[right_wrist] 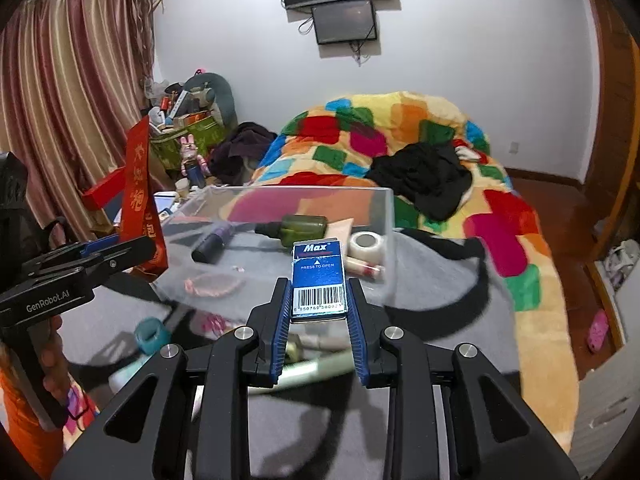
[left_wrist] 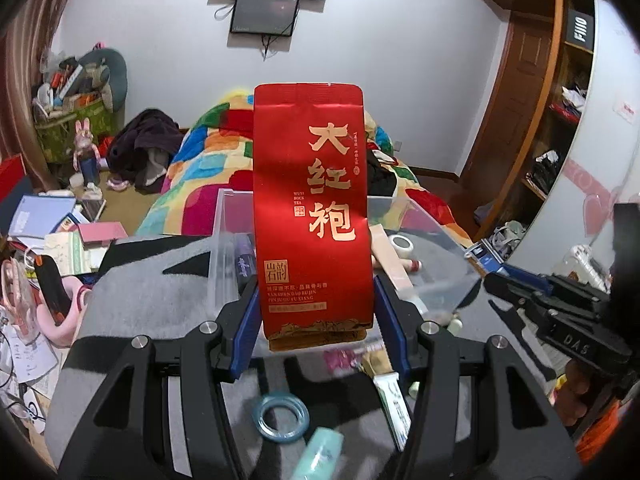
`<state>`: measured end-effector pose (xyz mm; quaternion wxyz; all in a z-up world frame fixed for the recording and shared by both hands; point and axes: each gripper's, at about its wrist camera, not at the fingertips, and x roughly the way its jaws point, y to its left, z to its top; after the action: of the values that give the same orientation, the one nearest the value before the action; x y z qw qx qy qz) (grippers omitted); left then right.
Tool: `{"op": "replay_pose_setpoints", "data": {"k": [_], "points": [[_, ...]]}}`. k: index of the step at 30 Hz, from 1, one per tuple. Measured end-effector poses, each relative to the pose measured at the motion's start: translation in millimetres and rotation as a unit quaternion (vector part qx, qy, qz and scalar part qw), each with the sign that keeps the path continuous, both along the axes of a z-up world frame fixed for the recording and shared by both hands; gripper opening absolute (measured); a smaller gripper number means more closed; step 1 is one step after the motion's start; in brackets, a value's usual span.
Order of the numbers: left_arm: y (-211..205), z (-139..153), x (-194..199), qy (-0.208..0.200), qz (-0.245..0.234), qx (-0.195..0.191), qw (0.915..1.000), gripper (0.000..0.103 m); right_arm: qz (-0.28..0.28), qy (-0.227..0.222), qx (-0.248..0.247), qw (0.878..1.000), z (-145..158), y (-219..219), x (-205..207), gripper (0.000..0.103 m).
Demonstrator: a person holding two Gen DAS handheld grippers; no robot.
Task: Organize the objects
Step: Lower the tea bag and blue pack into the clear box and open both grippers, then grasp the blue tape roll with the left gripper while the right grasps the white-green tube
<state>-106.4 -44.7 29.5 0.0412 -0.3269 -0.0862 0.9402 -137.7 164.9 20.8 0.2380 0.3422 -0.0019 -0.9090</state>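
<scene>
My left gripper (left_wrist: 316, 300) is shut on a tall red tea packet (left_wrist: 314, 208) with gold characters, held upright above the grey cloth in front of a clear plastic bin (left_wrist: 432, 240). The packet (right_wrist: 140, 196) and the left gripper (right_wrist: 120, 254) also show at the left of the right wrist view. My right gripper (right_wrist: 318, 292) is shut on a small blue "Max" box (right_wrist: 318, 280) with a barcode, held at the near wall of the clear bin (right_wrist: 384, 208). The bin holds a green bottle (right_wrist: 298, 229), a dark tube (right_wrist: 212, 246), a tape roll (right_wrist: 366, 245) and a few small items.
On the grey cloth (right_wrist: 440, 320) near me lie a teal ring (left_wrist: 283, 416), a mint tube (left_wrist: 320, 456), a white tube (left_wrist: 394, 404) and a teal roll (right_wrist: 152, 334). A bed with a patchwork blanket (right_wrist: 400, 132) lies behind. Cluttered papers (left_wrist: 44, 216) are at the left.
</scene>
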Motion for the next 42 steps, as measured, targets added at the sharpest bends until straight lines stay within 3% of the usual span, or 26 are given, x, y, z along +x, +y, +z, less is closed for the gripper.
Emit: {"op": "replay_pose_setpoints", "data": {"k": [8,19,25,30,42], "points": [[-12,-4,-37,-0.047,-0.008,0.019,0.9987,0.053,0.014,-0.041,0.013,0.999,-13,-29,-45,0.024],[-9,-14,-50,-0.065,-0.021,0.015,0.9976,0.053,0.033,-0.066,0.037,0.997,-25,-49,-59,0.025],[-2,-8,-41,-0.049,-0.029,0.000,0.9984,0.053,0.036,-0.067,0.039,0.996,-23,-48,-56,0.026],[2,2,-30,-0.030,-0.029,-0.011,0.9991,0.054,0.035,-0.042,0.044,0.998,-13,-47,-44,0.036],[0,20,2,0.016,-0.013,-0.034,0.9992,0.071,0.036,0.014,0.048,0.998,9,-41,-9,0.057]]}}
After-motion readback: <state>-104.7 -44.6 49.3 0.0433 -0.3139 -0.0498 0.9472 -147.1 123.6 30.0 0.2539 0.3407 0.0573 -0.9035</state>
